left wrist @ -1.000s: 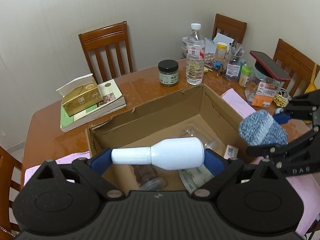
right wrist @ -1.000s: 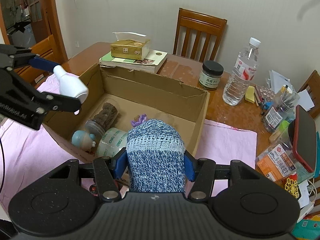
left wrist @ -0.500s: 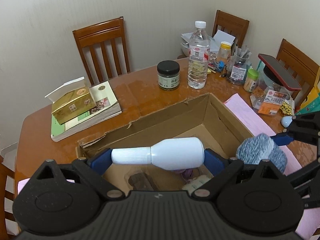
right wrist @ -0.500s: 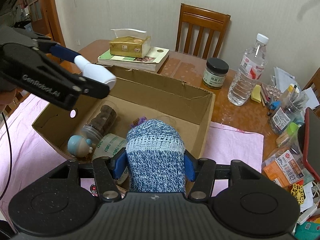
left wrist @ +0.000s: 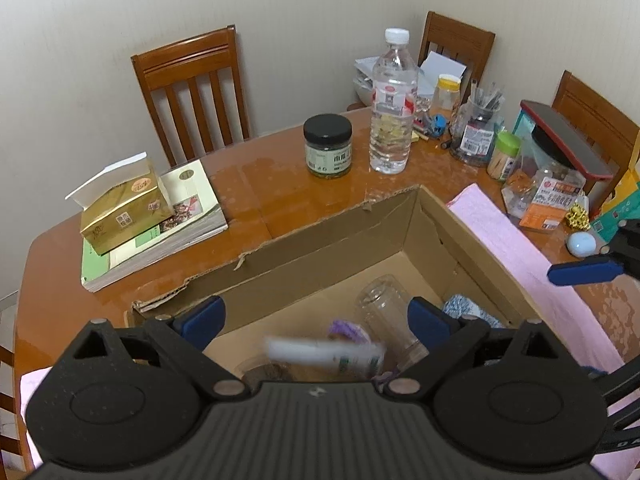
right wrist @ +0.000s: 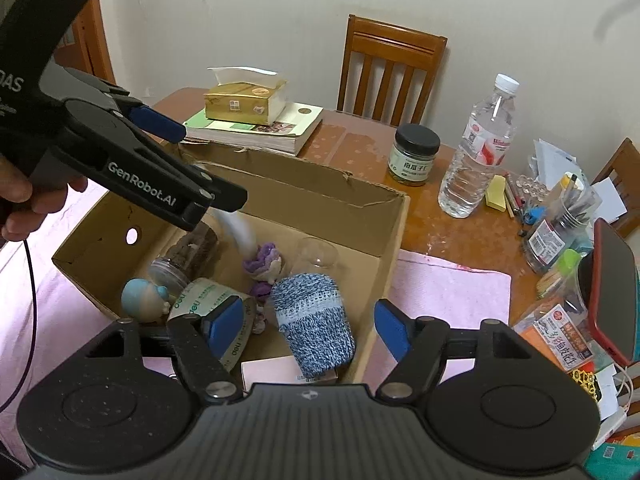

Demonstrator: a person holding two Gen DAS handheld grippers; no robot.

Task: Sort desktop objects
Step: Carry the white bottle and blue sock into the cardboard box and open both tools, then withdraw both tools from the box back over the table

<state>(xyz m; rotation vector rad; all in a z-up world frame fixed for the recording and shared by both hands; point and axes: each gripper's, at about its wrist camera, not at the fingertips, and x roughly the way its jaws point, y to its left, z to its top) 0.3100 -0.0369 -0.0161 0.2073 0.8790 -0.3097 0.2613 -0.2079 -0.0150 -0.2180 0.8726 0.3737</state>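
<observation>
A: L hand-held gripper [left wrist: 316, 316] status?
B: Released. Blue pads spread wide, nothing pressed btwn them. White bottle [left wrist: 324, 354] is a blur just below the pads, over the cardboard box [left wrist: 328, 236]. In the R wrist view it's a white streak [right wrist: 240, 232] under the L unit's tip, inside the box outline.

A: R hand-held gripper [right wrist: 308, 326]?
B: Jaws opening. Blue-knit cup [right wrist: 314, 324] sits btwn them but pads aren't touching it; gap on both sides. Cup's in the box, near corner, tilted a bit.

A: What else is in the box?
B: Clear empty jar [left wrist: 380, 308] lying down, jar w/ brown stuff [right wrist: 192, 250], purple-and-cream yarn thing [right wrist: 264, 268], small blue figurine [right wrist: 144, 296], tape roll w/ green print [right wrist: 212, 308]. Figurine and tape roll touch at the near-left end.

A: And the worktop?
B: Box rests partly on a pink cloth [right wrist: 448, 292]. Behind it: black-lid jar [right wrist: 414, 154], water bottle [right wrist: 480, 168] just beside it, gold tissue box [right wrist: 244, 96] on top of a book [right wrist: 260, 130]. R side clutter: pen jar [right wrist: 560, 224], red-edged phone [right wrist: 616, 292] propped up. A hand [right wrist: 24, 204] grips the L unit at far left.
</observation>
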